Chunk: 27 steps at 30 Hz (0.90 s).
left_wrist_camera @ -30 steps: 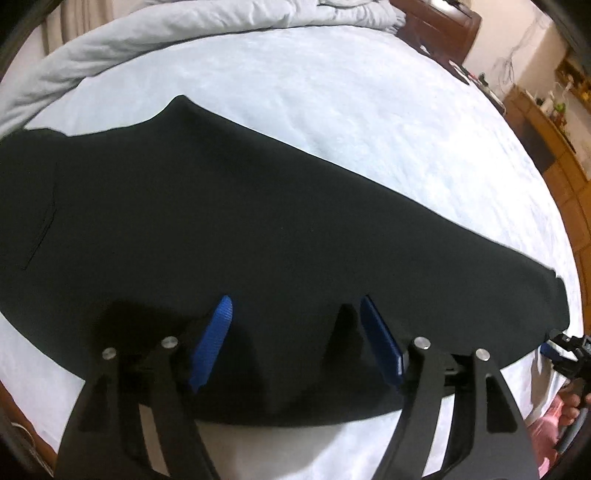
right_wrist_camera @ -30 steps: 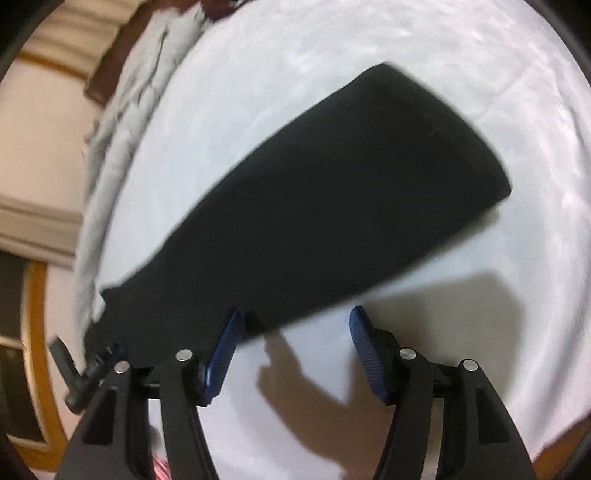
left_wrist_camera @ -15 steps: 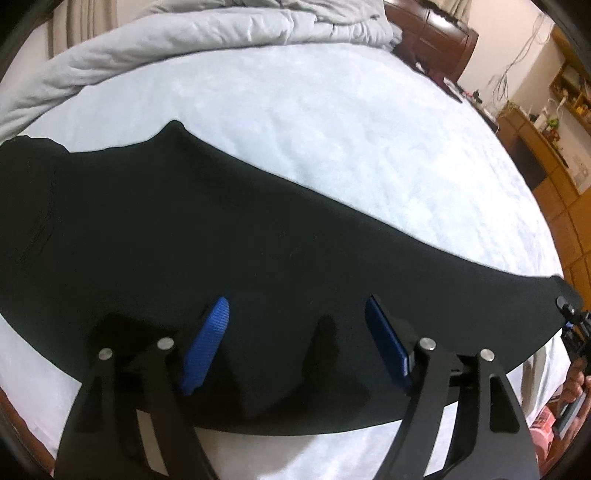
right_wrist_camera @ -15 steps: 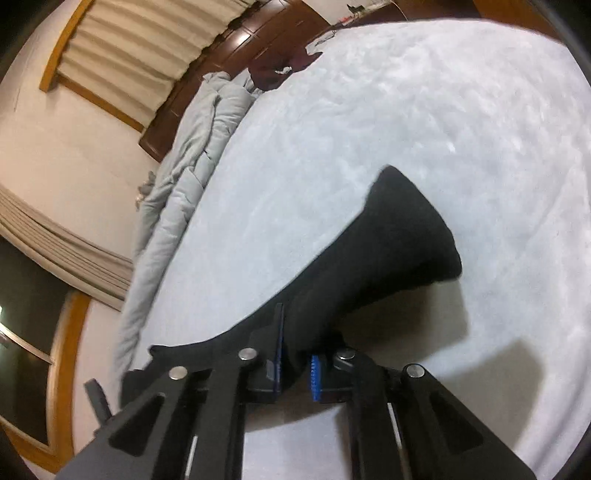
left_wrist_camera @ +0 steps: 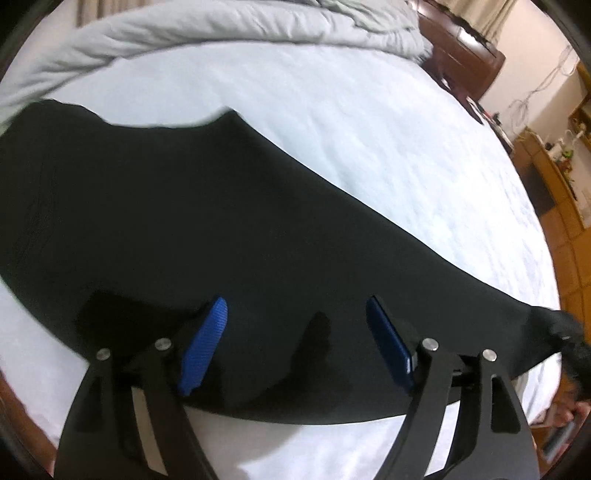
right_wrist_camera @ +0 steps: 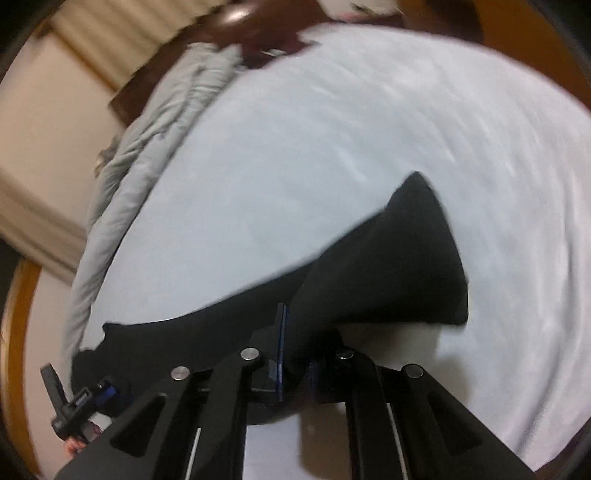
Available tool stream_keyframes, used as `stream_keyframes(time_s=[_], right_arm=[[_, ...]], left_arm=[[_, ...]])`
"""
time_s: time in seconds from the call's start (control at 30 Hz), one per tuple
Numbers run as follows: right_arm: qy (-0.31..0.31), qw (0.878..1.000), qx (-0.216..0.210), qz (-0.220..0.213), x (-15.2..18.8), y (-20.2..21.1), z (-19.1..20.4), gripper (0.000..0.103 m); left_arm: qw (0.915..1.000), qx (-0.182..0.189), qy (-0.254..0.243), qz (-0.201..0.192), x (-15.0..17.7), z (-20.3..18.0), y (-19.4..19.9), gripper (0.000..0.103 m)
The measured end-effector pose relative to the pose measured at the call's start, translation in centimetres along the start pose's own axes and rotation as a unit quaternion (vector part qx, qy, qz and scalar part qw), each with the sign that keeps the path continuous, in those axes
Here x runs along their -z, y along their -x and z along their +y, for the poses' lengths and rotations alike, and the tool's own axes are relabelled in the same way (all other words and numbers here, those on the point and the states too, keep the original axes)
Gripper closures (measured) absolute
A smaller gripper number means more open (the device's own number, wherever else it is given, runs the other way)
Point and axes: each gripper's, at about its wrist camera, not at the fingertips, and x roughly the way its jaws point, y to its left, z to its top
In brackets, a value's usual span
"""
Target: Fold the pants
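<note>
Black pants [left_wrist_camera: 207, 229] lie lengthwise across a white bed sheet [left_wrist_camera: 369, 129], folded leg on leg. My left gripper [left_wrist_camera: 295, 343] is open, its blue pads hovering over the near edge of the pants around mid-leg. My right gripper [right_wrist_camera: 295, 354] is shut on the hem end of the pants [right_wrist_camera: 399, 266] and holds it lifted off the sheet, the cuff fanning out above the bed. The right gripper also shows at the far right edge of the left wrist view [left_wrist_camera: 569, 339]. The left gripper shows small at the lower left of the right wrist view [right_wrist_camera: 92, 398].
A rumpled grey duvet [left_wrist_camera: 207, 33] lies along the far side of the bed. A dark wooden headboard [left_wrist_camera: 461, 55] and wooden furniture [left_wrist_camera: 554, 184] stand beyond the bed. Curtains [right_wrist_camera: 96, 48] hang on the wall.
My right gripper closed on the pants' hem and lifted it off the sheet. My left gripper stayed open over the pants, shifting only slightly.
</note>
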Motion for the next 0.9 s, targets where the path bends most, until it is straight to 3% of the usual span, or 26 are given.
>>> stream_keyframes(time_s=[0.13, 0.23, 0.33, 0.47, 0.63, 0.77, 0.87, 0.9], right_arm=[[0.114, 0.993, 0.022, -0.004, 0.5, 0.3, 8.3, 0.093], [0.206, 0.978, 0.029, 0.011, 2.2, -1.2, 15.4, 0.093], [0.254, 0.966, 0.029, 0.028, 4.2, -3.7, 21.0, 0.093], [0.283, 0.958, 0.009, 0.054, 7.4, -6.5, 25.8, 0.093], [0.326, 0.940, 0.031, 0.094, 11.6, -10.3, 30.3, 0.094], [0.349, 0.929, 0.054, 0.114, 14.0, -12.3, 30.7, 0.092], [0.374, 0.917, 0.055, 0.131, 15.5, -12.9, 30.7, 0.079], [0.376, 0.916, 0.046, 0.133, 15.6, -12.6, 30.3, 0.069]], left_arm=[[0.9987, -0.036, 0.026, -0.025, -1.1, 2.9, 1.5, 0.024], [0.9956, -0.060, 0.042, -0.059, -2.0, 5.0, 2.5, 0.020], [0.9940, -0.066, 0.056, -0.068, -1.2, 8.6, 4.3, 0.020], [0.9924, -0.052, 0.087, -0.069, -1.0, 10.2, 4.2, 0.020], [0.9892, -0.059, 0.094, -0.095, -1.5, 10.7, 4.8, 0.019], [0.9887, -0.044, 0.110, -0.092, -1.9, 11.0, 4.4, 0.019], [0.9886, -0.034, 0.120, -0.085, -1.5, 12.1, 4.6, 0.019], [0.9885, -0.028, 0.123, -0.083, -1.7, 12.0, 4.4, 0.019]])
